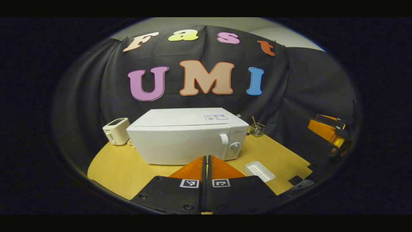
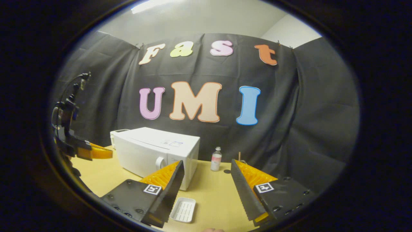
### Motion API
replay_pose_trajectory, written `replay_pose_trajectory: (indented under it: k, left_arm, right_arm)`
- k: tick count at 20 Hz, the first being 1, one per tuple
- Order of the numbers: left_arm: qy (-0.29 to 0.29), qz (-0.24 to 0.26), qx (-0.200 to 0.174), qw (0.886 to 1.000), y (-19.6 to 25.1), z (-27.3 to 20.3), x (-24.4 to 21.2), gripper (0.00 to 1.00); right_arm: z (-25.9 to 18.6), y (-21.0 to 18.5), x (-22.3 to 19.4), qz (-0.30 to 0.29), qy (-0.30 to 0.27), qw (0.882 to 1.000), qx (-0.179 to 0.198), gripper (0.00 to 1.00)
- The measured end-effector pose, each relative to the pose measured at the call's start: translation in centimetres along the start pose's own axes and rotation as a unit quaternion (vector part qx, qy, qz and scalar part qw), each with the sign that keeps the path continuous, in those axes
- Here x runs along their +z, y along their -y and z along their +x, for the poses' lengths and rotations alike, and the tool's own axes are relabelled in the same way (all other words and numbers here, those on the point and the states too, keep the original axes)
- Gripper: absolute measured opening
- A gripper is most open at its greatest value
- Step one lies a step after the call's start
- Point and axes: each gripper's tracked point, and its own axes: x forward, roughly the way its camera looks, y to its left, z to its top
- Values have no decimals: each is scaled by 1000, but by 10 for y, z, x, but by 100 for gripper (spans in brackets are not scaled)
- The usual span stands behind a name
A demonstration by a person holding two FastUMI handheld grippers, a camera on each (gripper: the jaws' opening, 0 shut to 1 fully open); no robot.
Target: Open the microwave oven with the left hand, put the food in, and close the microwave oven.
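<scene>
One white tray [image 2: 182,209] is lying empty on the wooden bench [image 2: 212,199], nearest of all in the right gripper view, just in front of the right gripper [image 2: 207,167]. That gripper's jaws are standing wide apart, holding and touching nothing. The same tray [image 1: 258,171] is showing in the left gripper view, right of the left gripper [image 1: 207,158], whose jaws are pressing together with only a thin seam between them and nothing gripped.

Past the jaws, one white microwave oven [image 1: 188,137] is sitting on the bench [image 1: 119,167] with its door closed, the upright handle [image 1: 223,146] and one round knob [image 1: 235,146] at its right end. No food is appearing on the tray.

Farther back, one cream toaster [image 1: 116,130] is standing just left of the microwave oven, and one clear glass [image 1: 257,129] holding a stick is standing off its right rear corner. In the right gripper view, one small bottle [image 2: 216,159] is standing near the wall. The left gripper [image 2: 96,152] is hovering at that view's left edge, above the bench.
</scene>
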Motion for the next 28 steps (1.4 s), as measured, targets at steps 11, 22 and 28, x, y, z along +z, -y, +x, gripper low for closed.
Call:
replay_pose_trajectory:
  k: [11,22,28]
  left_arm:
    - [138,36,23,990,-14,-49,102,98]
    - [143,34,15,989,-15,-52,104,96]
    - [127,9,-1,992,-14,-47,94,96]
  right_arm:
    - [15,-50,43,-9,28,999,44,84]
    - [6,-51,49,-5,27,999,31,84]
    - [9,-50,45,1,19,999,29,84]
